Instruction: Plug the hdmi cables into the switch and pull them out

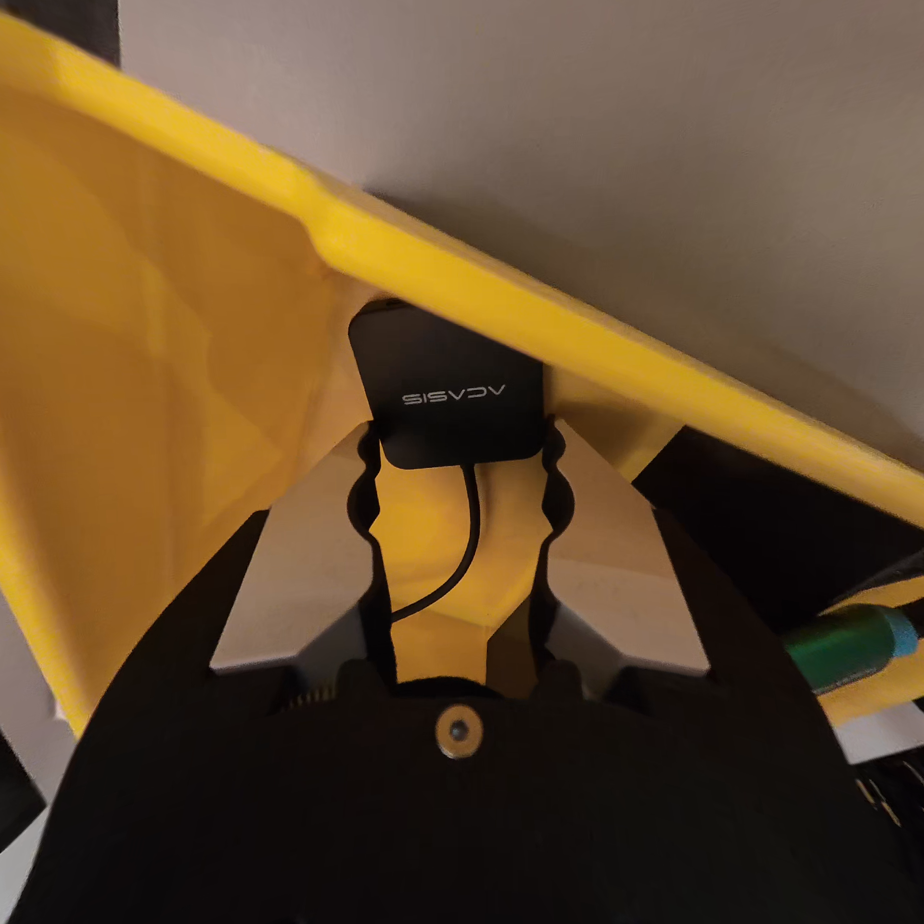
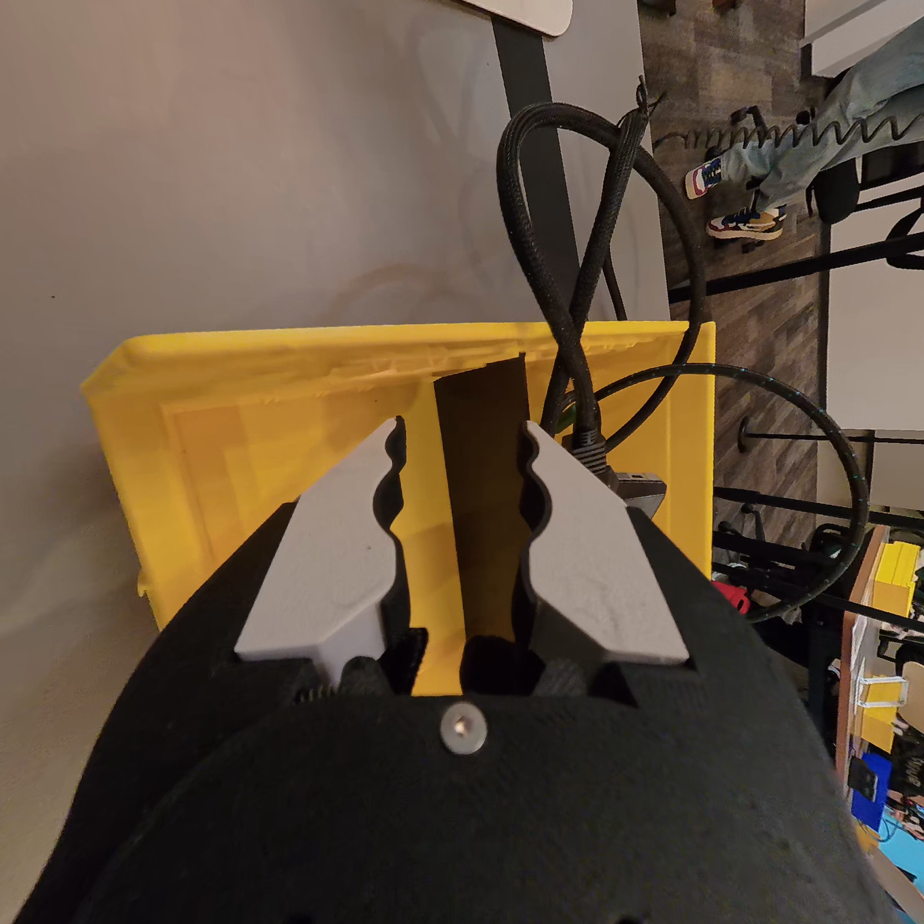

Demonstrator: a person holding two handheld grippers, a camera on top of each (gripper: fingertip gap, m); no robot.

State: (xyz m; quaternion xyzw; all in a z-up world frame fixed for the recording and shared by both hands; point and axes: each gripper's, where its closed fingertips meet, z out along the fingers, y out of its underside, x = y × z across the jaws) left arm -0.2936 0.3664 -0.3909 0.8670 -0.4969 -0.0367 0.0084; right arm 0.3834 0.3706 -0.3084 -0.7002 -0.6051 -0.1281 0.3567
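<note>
Presently the left gripper (image 1: 459, 431) pinches the flat black plastic switch (image 1: 445, 387) by its corners inside the yellow moulded tray (image 1: 150, 400); slip risk. The right gripper (image 2: 462, 427) gapes empty.

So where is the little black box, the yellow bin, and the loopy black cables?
Black box (image 1: 445, 390), left wrist view: middle of its flat top face.
Yellow bin (image 1: 500, 300), left wrist view: on its thick rim.
Black cables (image 2: 515, 200), right wrist view: left side of the braided loop.
</note>
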